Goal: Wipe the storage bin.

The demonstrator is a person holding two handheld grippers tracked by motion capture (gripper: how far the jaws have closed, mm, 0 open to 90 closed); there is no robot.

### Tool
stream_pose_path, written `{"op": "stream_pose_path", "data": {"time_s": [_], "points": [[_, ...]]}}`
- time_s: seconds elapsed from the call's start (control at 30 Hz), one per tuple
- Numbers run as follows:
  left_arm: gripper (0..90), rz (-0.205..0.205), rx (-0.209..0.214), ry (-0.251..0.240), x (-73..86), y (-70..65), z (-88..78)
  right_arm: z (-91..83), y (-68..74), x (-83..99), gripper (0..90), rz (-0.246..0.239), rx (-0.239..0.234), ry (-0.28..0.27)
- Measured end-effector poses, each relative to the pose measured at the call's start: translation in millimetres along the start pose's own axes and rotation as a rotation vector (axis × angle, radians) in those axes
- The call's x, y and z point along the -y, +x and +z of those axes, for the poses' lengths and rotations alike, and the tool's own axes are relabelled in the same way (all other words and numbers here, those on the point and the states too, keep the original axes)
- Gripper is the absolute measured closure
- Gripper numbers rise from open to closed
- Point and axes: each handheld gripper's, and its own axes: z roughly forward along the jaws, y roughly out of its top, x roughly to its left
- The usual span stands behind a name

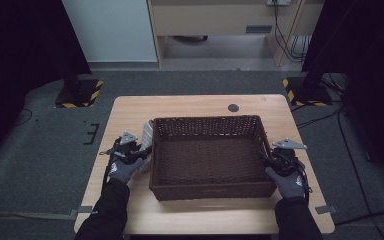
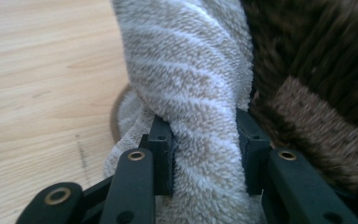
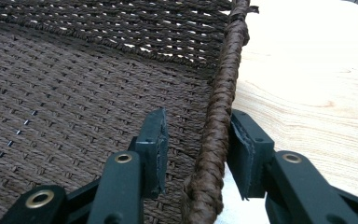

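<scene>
A dark brown woven basket (image 1: 207, 191) stands in the middle of the wooden table (image 1: 130, 112). Against the outside of its left wall lies a beige striped towel (image 1: 147, 136). My left gripper (image 1: 142, 150) is beside that wall. In the left gripper view my left gripper (image 2: 204, 144) is shut on a bunched fold of the towel (image 2: 191, 70), with the basket (image 2: 317, 70) just to its right. My right gripper (image 1: 266, 159) is at the basket's right wall. In the right gripper view my right gripper (image 3: 198, 140) straddles the braided rim (image 3: 223, 84), open, with a gap between the inner pad and the rim.
A small black round cap (image 1: 233, 107) sits in the tabletop behind the basket. Bare wood (image 3: 307, 70) runs along the basket's right side to the table edge. Two stand bases with yellow-black stripes (image 1: 80, 95) (image 1: 302, 92) are on the floor beyond the far corners.
</scene>
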Motion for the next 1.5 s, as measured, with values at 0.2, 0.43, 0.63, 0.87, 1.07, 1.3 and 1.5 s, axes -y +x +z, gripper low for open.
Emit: {"op": "stream_pose_path", "data": {"time_s": [0.2,0.43,0.63,0.87,1.07,1.3,1.5], "points": [[64.1,0.003,0.029,-0.126,-14.9,-5.6,-34.9,-1.6,1.7,0.9,59.4,-0.002,0.001,0.006],[64.1,0.042,0.036,-0.076,-5.9,-11.5,-28.3,-3.9,3.9,2.5,58.6,0.003,0.001,0.011],[64.3,0.055,0.033,0.019,9.3,-9.0,-4.6,-4.6,5.0,3.0,58.4,0.005,0.007,0.011],[64.3,0.03,0.037,0.036,14.6,-7.0,-0.4,-4.5,4.6,3.3,58.3,0.004,0.004,0.011],[64.2,-0.015,0.051,-0.079,3.2,-3.6,-32.4,-5.1,4.6,3.8,57.6,0.009,-0.001,0.012],[64.3,0.062,0.057,-0.094,-3.8,-16.8,-47.7,-6.4,7.0,3.9,57.0,0.005,0.005,0.018],[64.8,0.063,0.055,-0.088,-15.6,-12.2,-33.4,-4.0,8.4,1.7,56.5,0.024,0.008,0.027]]}}
